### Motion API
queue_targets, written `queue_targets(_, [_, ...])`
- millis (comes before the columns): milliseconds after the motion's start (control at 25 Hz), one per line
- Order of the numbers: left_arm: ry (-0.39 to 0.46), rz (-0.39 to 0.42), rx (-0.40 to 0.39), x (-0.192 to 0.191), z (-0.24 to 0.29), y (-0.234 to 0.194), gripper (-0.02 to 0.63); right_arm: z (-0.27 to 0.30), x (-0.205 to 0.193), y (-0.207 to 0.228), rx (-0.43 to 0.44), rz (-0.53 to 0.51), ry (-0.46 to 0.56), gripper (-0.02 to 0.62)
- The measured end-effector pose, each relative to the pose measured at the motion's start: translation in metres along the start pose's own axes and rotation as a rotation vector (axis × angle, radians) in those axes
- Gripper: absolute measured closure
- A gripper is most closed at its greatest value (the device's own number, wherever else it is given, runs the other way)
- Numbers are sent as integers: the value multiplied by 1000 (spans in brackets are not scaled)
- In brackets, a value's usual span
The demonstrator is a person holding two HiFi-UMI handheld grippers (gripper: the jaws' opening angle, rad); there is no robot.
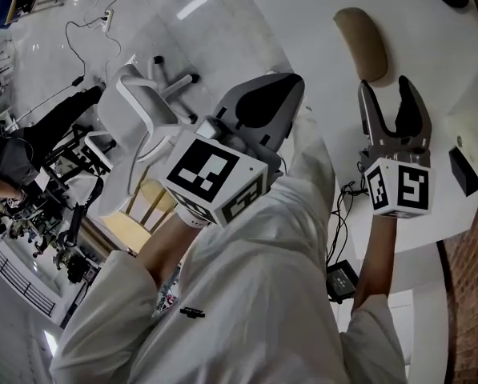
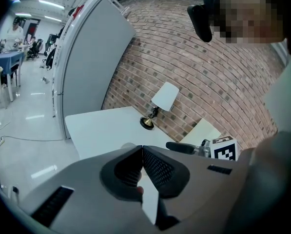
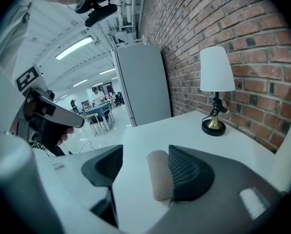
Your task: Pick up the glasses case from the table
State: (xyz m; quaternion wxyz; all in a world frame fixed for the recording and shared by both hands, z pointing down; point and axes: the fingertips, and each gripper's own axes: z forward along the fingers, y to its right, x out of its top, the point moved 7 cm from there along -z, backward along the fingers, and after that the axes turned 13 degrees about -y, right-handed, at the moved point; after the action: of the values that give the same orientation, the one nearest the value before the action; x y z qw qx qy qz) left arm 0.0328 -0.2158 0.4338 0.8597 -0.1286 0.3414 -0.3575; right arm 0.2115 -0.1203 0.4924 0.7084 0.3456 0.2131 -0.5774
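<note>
Glasses case (image 1: 363, 42), tan and rounded like a long capsule, lies alone on the white worktop (image 1: 431, 46). In the head view it is at about 12 o'clock from the right tool (image 1: 385, 86) and apart from its tips. In the right gripper view it sits in line with the gap, close beside the jaw on the 3 o'clock side, with a lamp (image 3: 216, 89) standing well beyond it at 1 o'clock. That tool's jaws stand wide with nothing pressed between them, while the left tool (image 2: 142, 150), at 9 o'clock of the right one, has its jaws closed together on nothing. The case looks light and probably stiff-shelled, so it should bear a firm squeeze without harm, but its matte skin curves away on every side and could squirt out of a pinch near an end. Best hold, I judge, is across the narrow width at mid-length, jaws straddling the long axis, pads low on the flanks near the worktop
</note>
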Motion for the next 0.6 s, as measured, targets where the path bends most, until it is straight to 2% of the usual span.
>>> queue_targets(320, [-36,0,2,-19,20,-8,598,25,-18,5,6,3,-59,258])
queue_targets(600, [-38,-13,0,-27,44,-19,598,53,-32,16,-13,-51,-104,230])
